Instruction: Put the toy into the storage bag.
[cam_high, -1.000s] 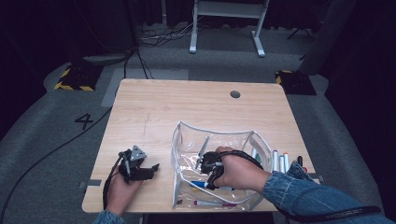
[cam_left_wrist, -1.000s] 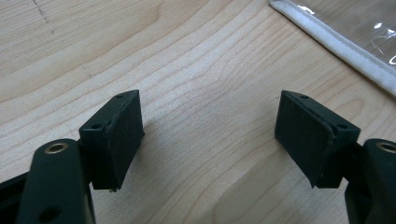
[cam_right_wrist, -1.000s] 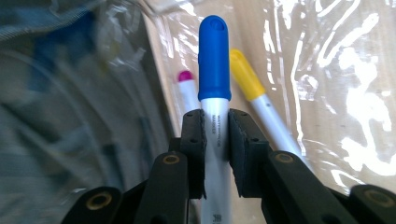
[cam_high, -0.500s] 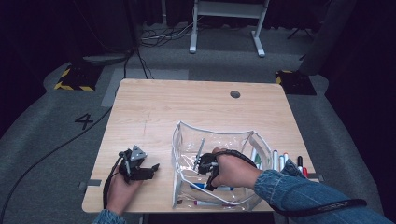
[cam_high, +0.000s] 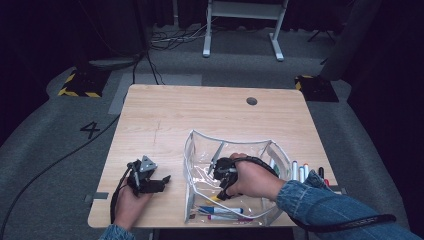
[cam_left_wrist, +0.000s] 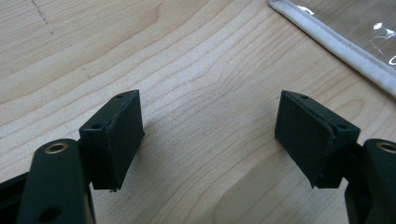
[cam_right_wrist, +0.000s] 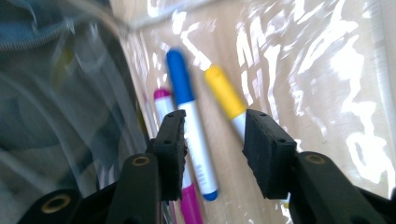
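A clear plastic pouch with white trim stands open on the front right of the wooden table. My right gripper is down inside it, jaws open with nothing between them. In the right gripper view, a blue-capped marker, a pink marker and a yellow-capped marker lie on the pouch floor just past the right gripper. My left gripper rests on the table left of the pouch, open and empty. The left gripper hangs over bare wood, with the pouch's trim beyond.
Several more markers lie side by side on the table right of the pouch. A round cable hole sits near the table's far edge. The blue marker and the pink marker lie along the pouch's front wall.
My right hand has shifted slightly left and deeper into the pouch. The left gripper has stayed where it was.
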